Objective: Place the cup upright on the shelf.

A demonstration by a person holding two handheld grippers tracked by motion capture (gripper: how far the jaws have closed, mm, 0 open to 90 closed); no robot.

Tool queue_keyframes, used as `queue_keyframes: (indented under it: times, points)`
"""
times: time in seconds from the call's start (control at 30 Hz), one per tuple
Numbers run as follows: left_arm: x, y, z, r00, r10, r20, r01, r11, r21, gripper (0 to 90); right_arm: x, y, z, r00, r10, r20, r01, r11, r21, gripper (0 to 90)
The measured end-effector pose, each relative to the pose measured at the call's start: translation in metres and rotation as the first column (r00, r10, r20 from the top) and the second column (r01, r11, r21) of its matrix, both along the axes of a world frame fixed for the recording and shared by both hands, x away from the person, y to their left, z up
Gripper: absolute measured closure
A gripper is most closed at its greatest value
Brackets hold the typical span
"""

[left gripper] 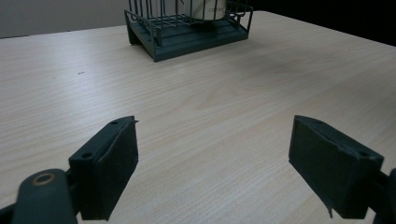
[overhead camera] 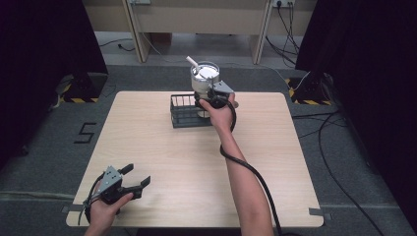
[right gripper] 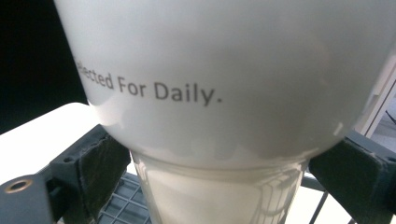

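Note:
A tall white cup (overhead camera: pixel 204 78) with a lid and a straw stands with its foot in the right part of a dark wire basket (overhead camera: pixel 182 117) at the table's far middle. My right gripper (overhead camera: pixel 203 101) is shut on the cup from the near side. In the right gripper view its jaws flank the cup (right gripper: pixel 224 70), which carries grey lettering, just above the basket floor (right gripper: pixel 120 204). My left gripper (overhead camera: pixel 137 174) rests open near the table's front left corner. Nothing lies between its pads (left gripper: pixel 112 163), which point toward the basket (left gripper: pixel 187 39).
The light wooden table (overhead camera: pixel 196 167) has bare wood between the two grippers. A black cable (overhead camera: pixel 255 177) trails from the right gripper along the forearm to the front edge. Beyond the table are grey floor, desk legs and dark curtains at both sides.

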State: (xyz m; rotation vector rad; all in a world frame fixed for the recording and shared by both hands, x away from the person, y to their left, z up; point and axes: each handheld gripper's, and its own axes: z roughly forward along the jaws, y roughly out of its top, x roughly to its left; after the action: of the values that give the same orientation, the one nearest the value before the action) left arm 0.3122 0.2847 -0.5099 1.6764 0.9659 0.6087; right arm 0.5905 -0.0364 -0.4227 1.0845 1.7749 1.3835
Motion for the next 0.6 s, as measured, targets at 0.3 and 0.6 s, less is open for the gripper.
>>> queue_keyframes:
  times: [0.3, 0.6]
  points:
    - [0.0000, -0.0001, -0.0001, 1.0000, 0.000, -0.001, 0.000, 1.0000, 0.001, 15.3, -0.0045, -0.0030, 0.0016, 1.0000, 0.005, -0.002, -0.005, 1.0000, 0.006, 9.6]
    - [0.0001, -0.0003, -0.0001, 1.0000, 0.001, 0.000, -0.001, 1.0000, 0.002, 15.2, -0.0100, -0.0079, 0.0035, 0.9999, 0.015, 0.000, -0.015, 0.9997, 0.017, 11.1]
